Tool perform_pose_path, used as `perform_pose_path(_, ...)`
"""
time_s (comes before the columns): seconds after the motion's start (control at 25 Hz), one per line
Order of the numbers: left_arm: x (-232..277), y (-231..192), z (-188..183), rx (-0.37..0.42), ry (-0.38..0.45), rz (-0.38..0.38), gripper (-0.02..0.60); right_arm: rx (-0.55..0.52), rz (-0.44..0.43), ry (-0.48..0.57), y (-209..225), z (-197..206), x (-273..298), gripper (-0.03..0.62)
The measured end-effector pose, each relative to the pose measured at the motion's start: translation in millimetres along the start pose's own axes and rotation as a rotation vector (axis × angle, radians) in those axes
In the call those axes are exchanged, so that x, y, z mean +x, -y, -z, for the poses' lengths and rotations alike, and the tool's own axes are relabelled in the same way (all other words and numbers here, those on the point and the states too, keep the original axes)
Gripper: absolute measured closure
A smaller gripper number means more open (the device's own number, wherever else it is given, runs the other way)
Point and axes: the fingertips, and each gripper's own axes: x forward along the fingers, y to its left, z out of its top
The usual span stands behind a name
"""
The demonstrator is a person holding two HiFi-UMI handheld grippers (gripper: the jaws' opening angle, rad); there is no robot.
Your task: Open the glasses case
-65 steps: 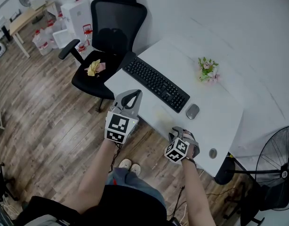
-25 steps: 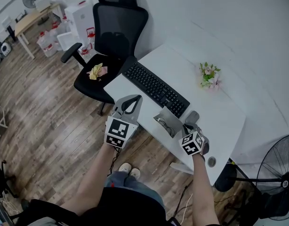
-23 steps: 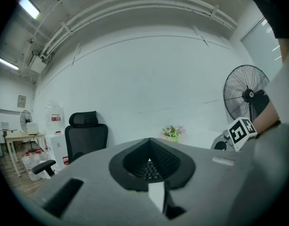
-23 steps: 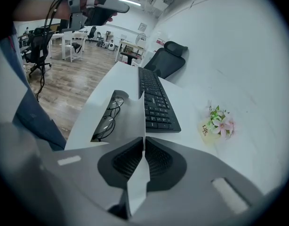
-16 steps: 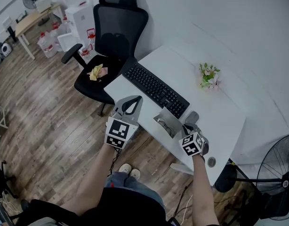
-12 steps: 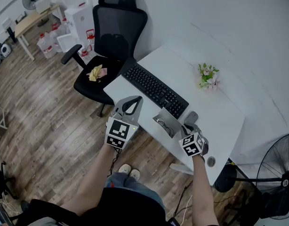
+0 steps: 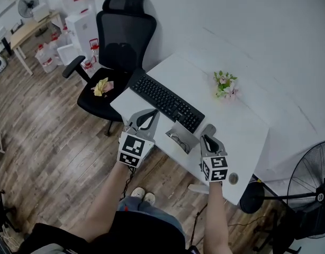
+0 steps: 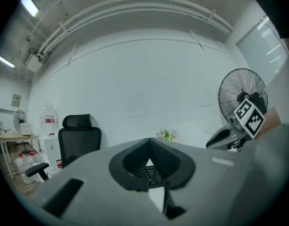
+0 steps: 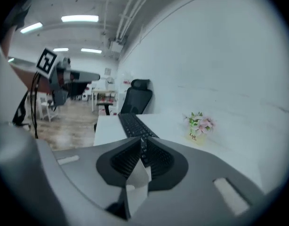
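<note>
The glasses case (image 7: 179, 134) stands open near the front edge of the white desk (image 7: 242, 126), its lid tilted up and a pair of glasses (image 7: 178, 140) lying inside. My right gripper (image 7: 205, 137) hovers just right of the case. Its jaws have just been opening and stand slightly apart with nothing between them. In the right gripper view a pale part of the case (image 9: 137, 182) shows below the jaws. My left gripper (image 7: 151, 114) hangs at the desk's front edge, left of the case and apart from it, its tips together and empty.
A black keyboard (image 7: 165, 102) lies behind the case and a grey mouse (image 7: 210, 128) sits by the right gripper. A small flower pot (image 7: 223, 85) stands further back. A black office chair (image 7: 117, 46) is at the desk's left end, and a floor fan (image 7: 310, 179) at the right.
The right gripper has let go of the case lid and lifted away from it, rolling as it rose. The case stays open. The left gripper has kept still.
</note>
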Motion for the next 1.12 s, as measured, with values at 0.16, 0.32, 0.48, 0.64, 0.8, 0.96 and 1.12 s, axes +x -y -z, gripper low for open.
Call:
perform_pose_path(0.16,2.5,10.1,-5.5,0.001,0.012,0.022,0.574,0.208,0.074,0.218,8.8,-35.9,-30.7,0.57)
perform_pose_path(0.32,2.8,18.0,-10.4,0.006,0.019,0.042,0.574,0.287,0.15,0.353,14.0,-59.4,-59.0,0.583)
perform_pose_path(0.48,2.4,22.9,-12.8,0.008,0.026,0.055,0.574,0.322,0.213,0.429,16.8,-70.7,-78.5,0.586)
perform_pose_path(0.64,0.9,22.4,-16.4,0.009,0.036,0.06,0.574,0.332,0.269,0.471,18.9,-76.5,-93.3,0.586)
perform_pose_path(0.8,-1.1,20.9,-17.2,0.002,0.042,0.062,0.574,0.308,0.308,0.469,17.3,-75.7,-100.0,0.586)
perform_pose_path(0.96,-1.9,21.2,-17.9,0.002,0.047,0.069,0.574,0.316,0.333,0.466,16.3,-70.8,-104.7,0.586)
perform_pose_path(1.12,-1.6,22.2,-19.5,0.004,0.052,0.078,0.574,0.315,0.358,0.457,17.6,-66.7,-108.2,0.588)
